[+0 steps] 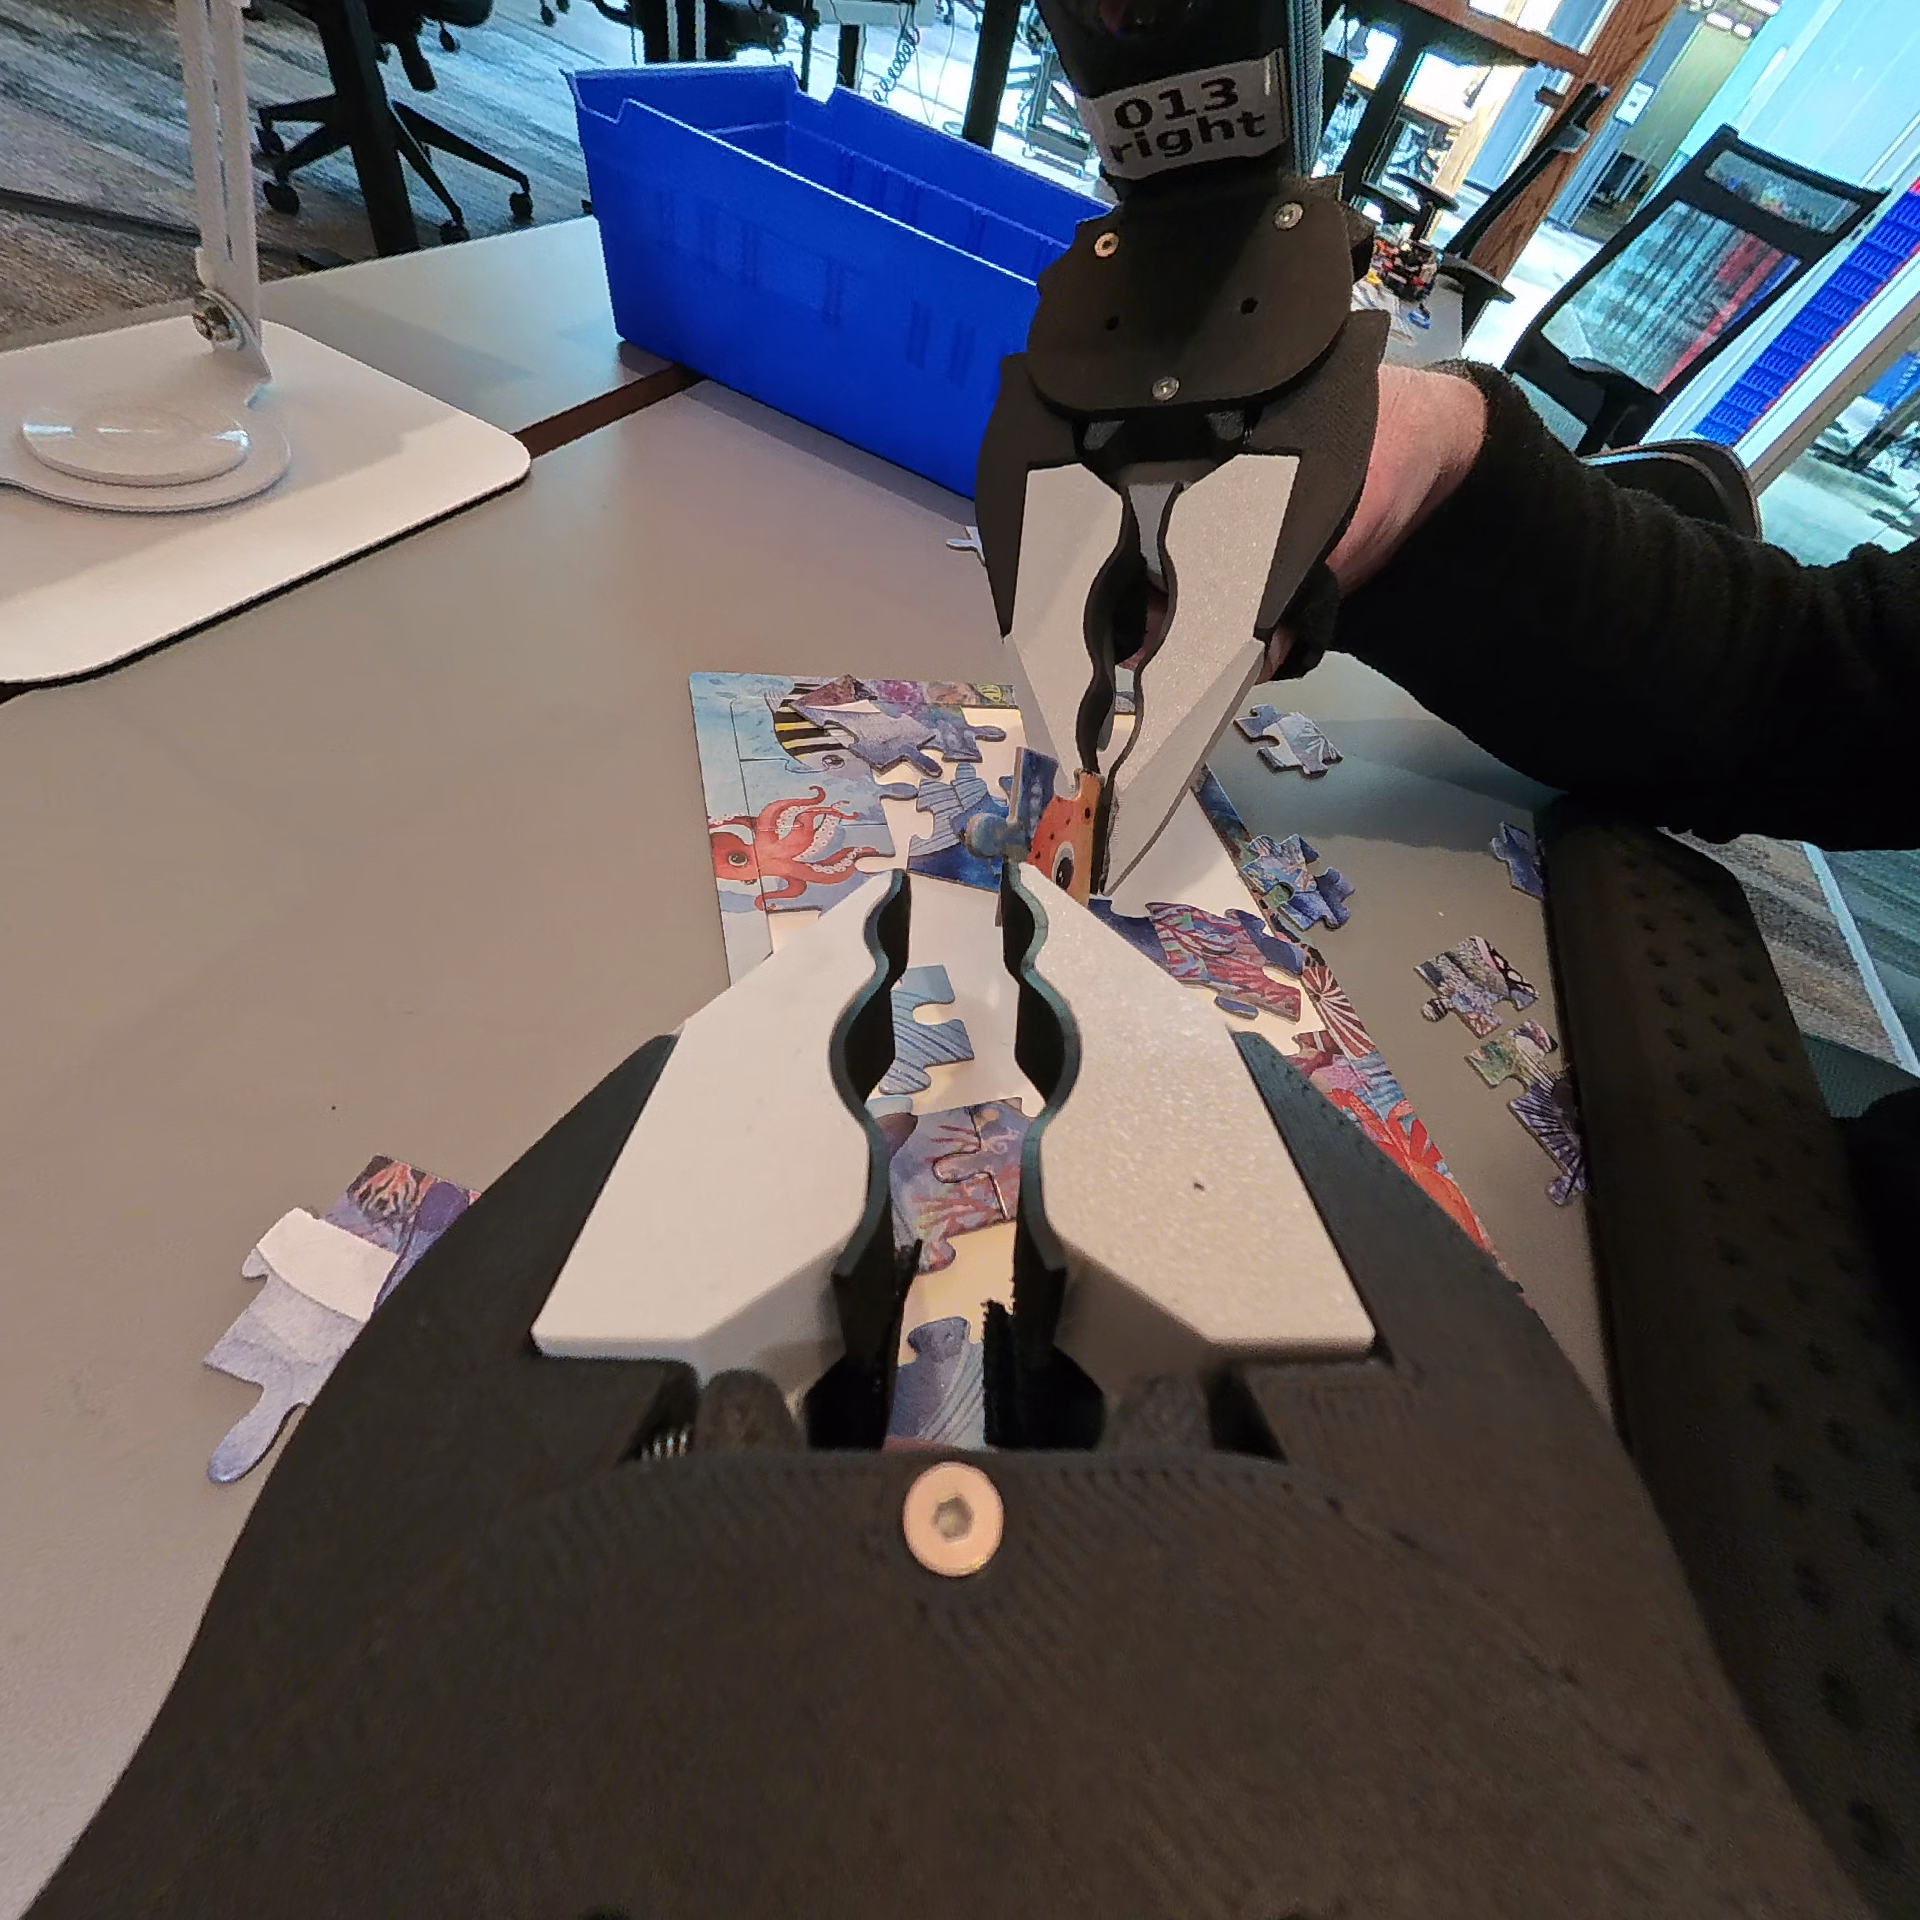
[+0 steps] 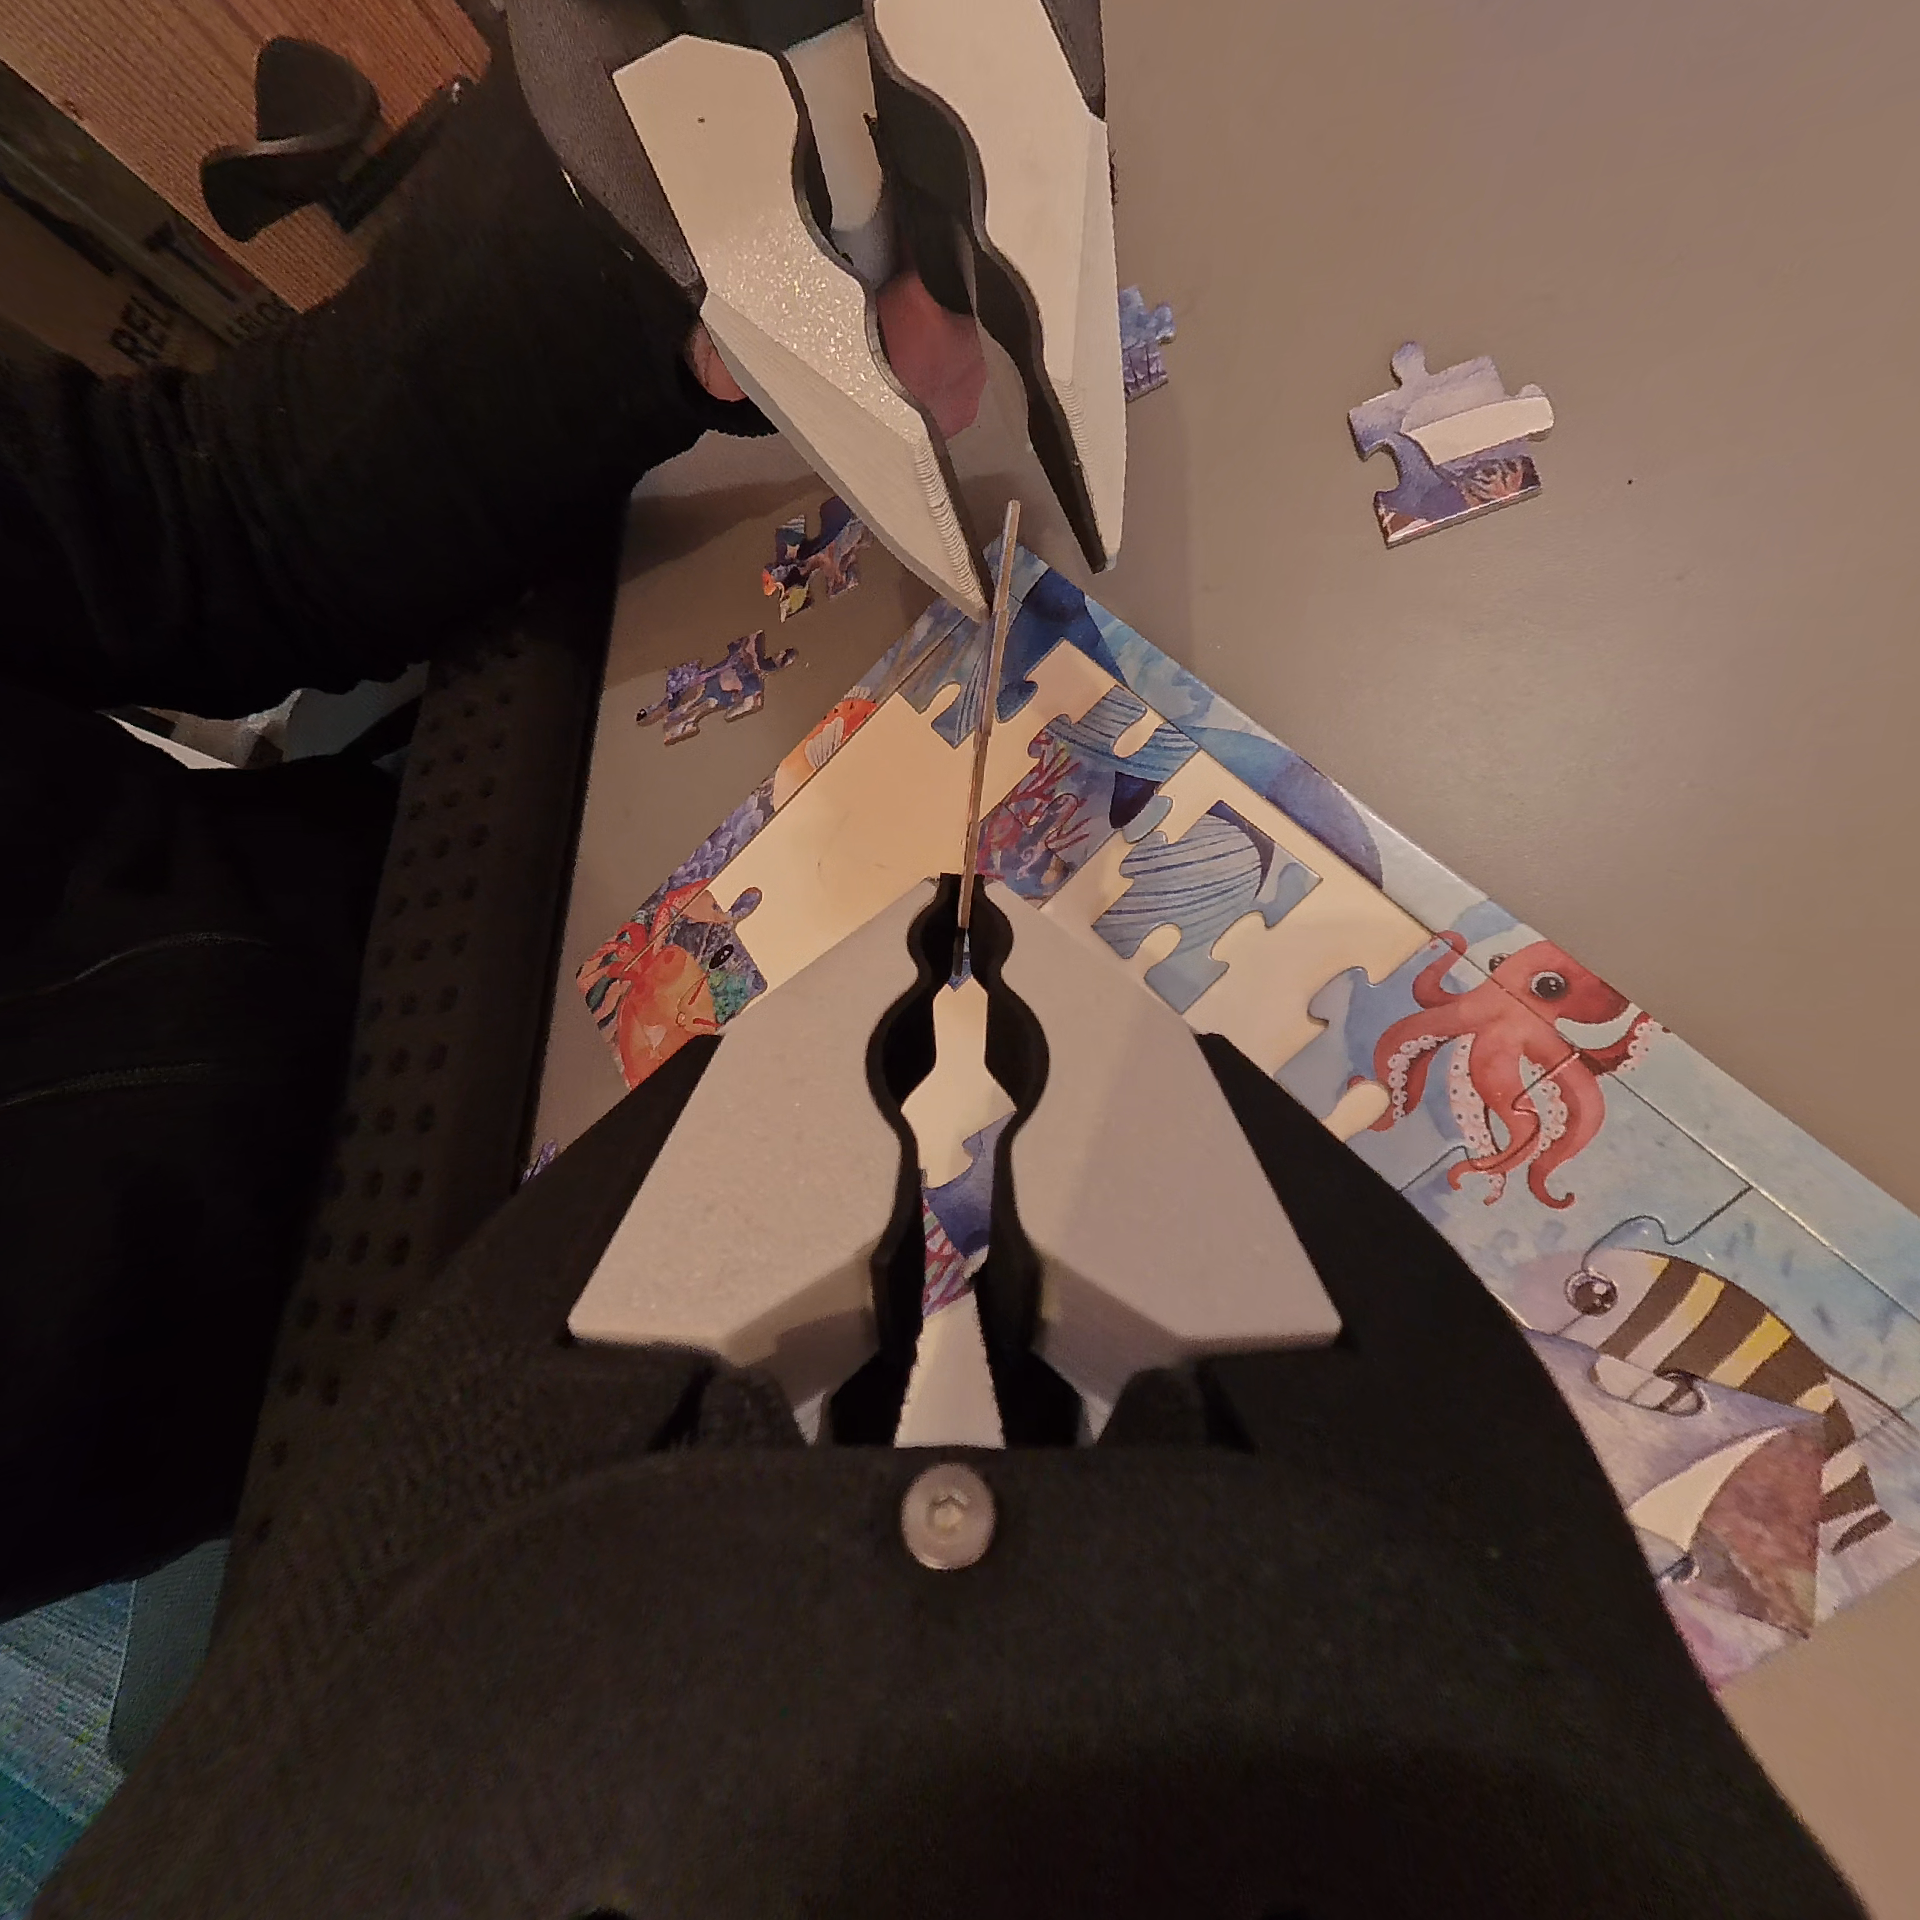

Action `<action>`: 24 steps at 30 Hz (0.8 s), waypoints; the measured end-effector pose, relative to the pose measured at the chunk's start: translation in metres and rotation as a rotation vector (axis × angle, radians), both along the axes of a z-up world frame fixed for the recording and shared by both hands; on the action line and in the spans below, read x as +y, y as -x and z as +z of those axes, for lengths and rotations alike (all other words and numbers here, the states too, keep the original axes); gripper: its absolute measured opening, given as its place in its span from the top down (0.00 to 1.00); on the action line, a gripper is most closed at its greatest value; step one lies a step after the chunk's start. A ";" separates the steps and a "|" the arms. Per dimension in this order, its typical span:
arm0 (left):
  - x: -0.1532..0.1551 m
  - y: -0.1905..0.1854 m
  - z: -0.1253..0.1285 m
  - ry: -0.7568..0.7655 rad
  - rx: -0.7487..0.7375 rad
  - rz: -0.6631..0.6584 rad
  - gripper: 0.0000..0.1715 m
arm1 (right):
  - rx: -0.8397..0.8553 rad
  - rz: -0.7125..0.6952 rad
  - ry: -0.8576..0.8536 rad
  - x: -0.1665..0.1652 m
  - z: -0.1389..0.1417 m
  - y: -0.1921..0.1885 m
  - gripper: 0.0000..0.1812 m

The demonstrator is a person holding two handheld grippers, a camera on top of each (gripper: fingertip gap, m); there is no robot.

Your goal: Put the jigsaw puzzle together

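Observation:
The jigsaw puzzle board (image 1: 743, 769) (image 2: 862, 821) lies on the grey table, partly filled, with a red octopus (image 2: 1507, 1049) and a striped fish in place. My right gripper (image 2: 961, 894) (image 1: 1103, 821) is shut on an orange fish puzzle piece (image 1: 1070, 831) and holds it on edge above the board; in its own view the piece is a thin edge (image 2: 987, 717). My left gripper (image 1: 961, 883) (image 2: 1039, 582) is open, its tips on either side of the piece's far end; contact cannot be told.
Loose pieces lie left of the board (image 1: 301, 1309) (image 2: 1455, 447) and right of it (image 1: 1475, 977) (image 2: 717, 686). A blue bin (image 1: 831, 291) stands behind the board, a white lamp base (image 1: 156, 468) at far left. A black perforated chair arm (image 1: 1714, 1143) borders the table's right edge. About 5 cm separates my left fingertips from my right. About 11 cm separates my right fingertips from the red octopus (image 2: 1507, 1049). It turns up in the left wrist view (image 1: 782, 844) as well.

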State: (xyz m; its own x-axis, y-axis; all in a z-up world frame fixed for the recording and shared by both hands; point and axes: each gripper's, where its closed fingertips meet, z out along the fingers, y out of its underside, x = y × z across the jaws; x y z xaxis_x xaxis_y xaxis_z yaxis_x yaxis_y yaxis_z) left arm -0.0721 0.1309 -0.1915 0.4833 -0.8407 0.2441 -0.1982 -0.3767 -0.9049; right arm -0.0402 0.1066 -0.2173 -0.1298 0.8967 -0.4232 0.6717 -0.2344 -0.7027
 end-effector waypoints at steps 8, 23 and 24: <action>0.000 -0.006 0.002 -0.016 -0.001 -0.002 0.91 | -0.010 -0.004 -0.013 0.004 0.003 -0.006 1.00; -0.022 -0.026 -0.034 -0.020 0.222 -0.137 0.85 | -0.162 0.018 -0.076 0.015 -0.008 -0.044 1.00; -0.026 -0.027 -0.037 -0.018 0.247 -0.154 0.83 | -0.185 0.027 -0.083 0.015 -0.012 -0.047 1.00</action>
State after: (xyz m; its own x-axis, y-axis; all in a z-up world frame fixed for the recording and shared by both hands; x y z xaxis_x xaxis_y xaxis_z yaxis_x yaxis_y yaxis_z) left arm -0.0455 0.1050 -0.2287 0.3930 -0.9117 0.1195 -0.4668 -0.3098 -0.8283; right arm 0.0063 0.1212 -0.2289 -0.0813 0.9267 -0.3668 0.7964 -0.1609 -0.5830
